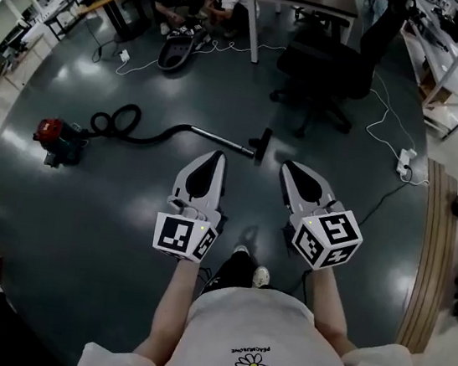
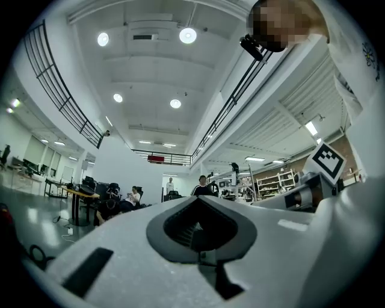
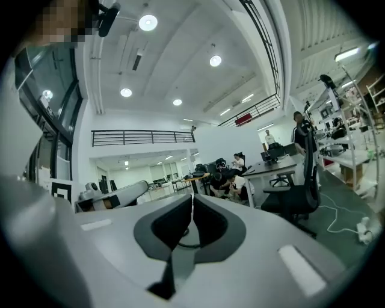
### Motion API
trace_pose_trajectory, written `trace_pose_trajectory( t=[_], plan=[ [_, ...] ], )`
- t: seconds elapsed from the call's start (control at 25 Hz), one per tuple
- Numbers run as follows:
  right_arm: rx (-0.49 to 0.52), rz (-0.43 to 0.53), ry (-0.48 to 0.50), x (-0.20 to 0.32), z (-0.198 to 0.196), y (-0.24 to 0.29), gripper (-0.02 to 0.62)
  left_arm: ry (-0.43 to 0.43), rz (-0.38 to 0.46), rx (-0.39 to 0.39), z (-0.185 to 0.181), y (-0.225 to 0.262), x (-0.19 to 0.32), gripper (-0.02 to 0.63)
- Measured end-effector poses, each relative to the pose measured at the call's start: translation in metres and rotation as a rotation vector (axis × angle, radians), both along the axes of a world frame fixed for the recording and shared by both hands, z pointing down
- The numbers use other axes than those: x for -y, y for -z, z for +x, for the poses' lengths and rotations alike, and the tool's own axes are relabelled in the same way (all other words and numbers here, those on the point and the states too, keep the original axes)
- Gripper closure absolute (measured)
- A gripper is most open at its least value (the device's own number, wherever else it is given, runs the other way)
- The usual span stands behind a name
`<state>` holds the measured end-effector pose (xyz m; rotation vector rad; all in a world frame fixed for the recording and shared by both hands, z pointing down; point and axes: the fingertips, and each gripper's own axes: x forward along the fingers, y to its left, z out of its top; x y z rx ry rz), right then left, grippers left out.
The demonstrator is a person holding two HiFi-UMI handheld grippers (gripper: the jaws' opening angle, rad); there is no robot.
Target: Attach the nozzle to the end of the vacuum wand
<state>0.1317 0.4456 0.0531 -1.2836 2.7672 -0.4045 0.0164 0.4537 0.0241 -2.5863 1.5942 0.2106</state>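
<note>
Dark, glossy floor (image 1: pixel 124 205) is filling the workshop and mirroring the ceiling lights; I am standing on it, looking down. Black office chair (image 1: pixel 330 65) is sitting well beyond the work. Vacuum body (image 1: pixel 56 138), red with dark casing, is resting far to my left. Black hose (image 1: pixel 127 126) is curling off it in one loop, flexible by the look of it. Wand (image 1: pixel 218 141), a thin bright metal tube, is lying flat ahead of me, its long axis running left to right across my view, hose end at left. Left gripper (image 1: pixel 215 157) and right gripper (image 1: pixel 291 168) are both pointing roughly level, jaws pressed together with nothing between them, hanging well above the floor. Nozzle (image 1: pixel 262 144), a short black bar, probably hard plastic, is lying crosswise at the wand's right end, ahead of the gap between my two grippers and somewhat nearer the right one. Whether it is already seated or merely touching, I am not able to tell. Judgement: the coming reach is going down and forward, right gripper for nozzle, left for wand.
</note>
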Motion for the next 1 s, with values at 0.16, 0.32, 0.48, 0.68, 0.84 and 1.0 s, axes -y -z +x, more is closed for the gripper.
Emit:
trace_pose_trajectory(
  t=[0.16,0.32,0.48,0.68,0.84,1.0],
  plan=[
    [0.003,-0.037,0.044,0.024,-0.012,-0.014,0.563,0.027,-0.026,-0.011,-0.017,-0.016,0.025,0.606],
    [-0.006,-0.057,0.058,0.074,-0.026,-0.027,0.549,0.051,-0.03,-0.021,-0.041,-0.032,0.071,0.606],
    [-0.034,-0.066,0.056,0.147,-0.043,-0.031,0.548,0.065,-0.028,-0.047,-0.067,-0.04,0.141,0.606],
    [-0.073,-0.102,0.023,0.229,-0.068,-0.031,0.548,0.048,-0.047,-0.064,-0.099,-0.036,0.226,0.605],
    [-0.088,-0.113,-0.004,0.281,-0.081,-0.034,0.548,0.018,-0.051,-0.064,-0.114,-0.039,0.284,0.604],
    [-0.098,-0.125,-0.015,0.325,-0.085,-0.037,0.548,-0.013,-0.062,-0.058,-0.119,-0.041,0.33,0.604]
  ],
)
